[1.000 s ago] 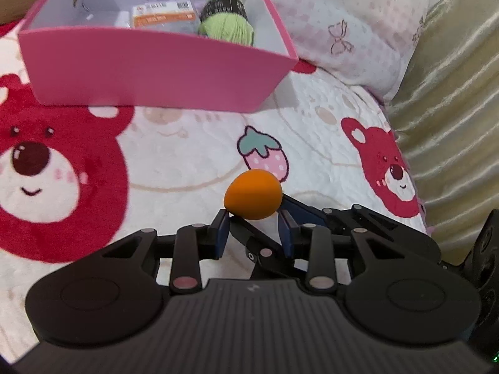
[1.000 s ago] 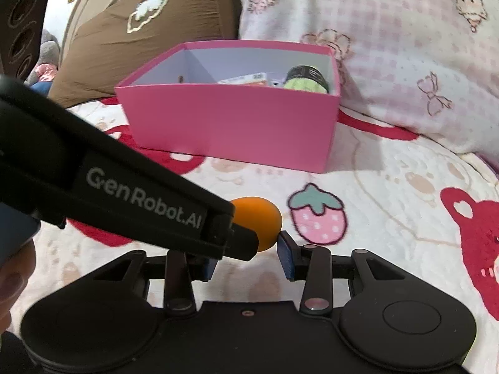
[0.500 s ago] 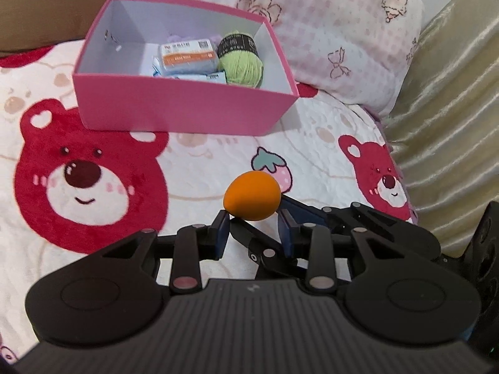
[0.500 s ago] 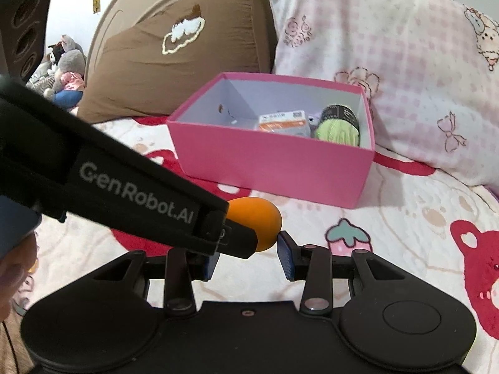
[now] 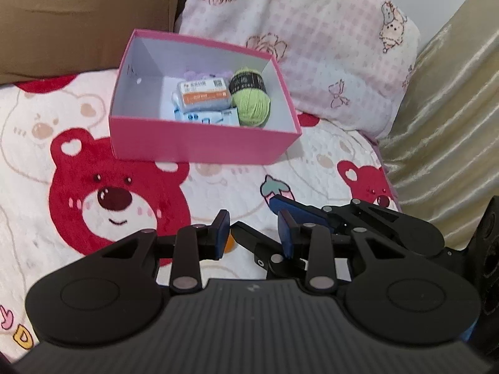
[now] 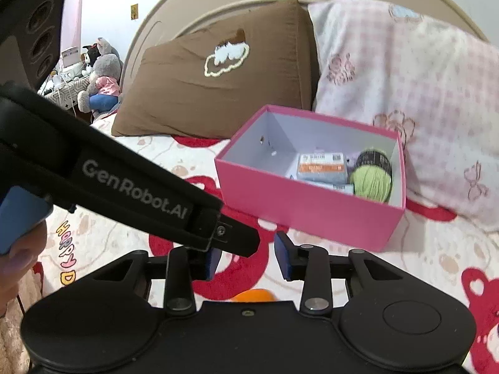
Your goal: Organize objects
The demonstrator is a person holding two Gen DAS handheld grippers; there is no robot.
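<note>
An orange egg-shaped thing point(image 6: 254, 296) lies low on the bear blanket, under both grippers; the left wrist view shows only a sliver of the orange thing point(image 5: 230, 243). My left gripper point(image 5: 254, 222) stands open and holds nothing. My right gripper point(image 6: 248, 254) is closing its jaws, with only the left gripper's finger tip between them and no grip on the egg. One of the right gripper's fingers point(image 5: 296, 210) crosses in from the right. Ahead stands the pink box point(image 5: 202, 143), holding green yarn point(image 5: 251, 104) and an orange-grey packet point(image 5: 204, 95).
A brown pillow point(image 6: 218, 78) and a pink checked pillow point(image 6: 405, 78) lean behind the pink box point(image 6: 312, 215). Gold fabric point(image 5: 446, 124) runs along the right side. Plush toys point(image 6: 99, 78) sit far left. A hand point(image 6: 18, 255) shows at the left edge.
The orange thing has left the jaws of both grippers and dropped below them. Both grippers have risen, so the box now shows from higher up.
</note>
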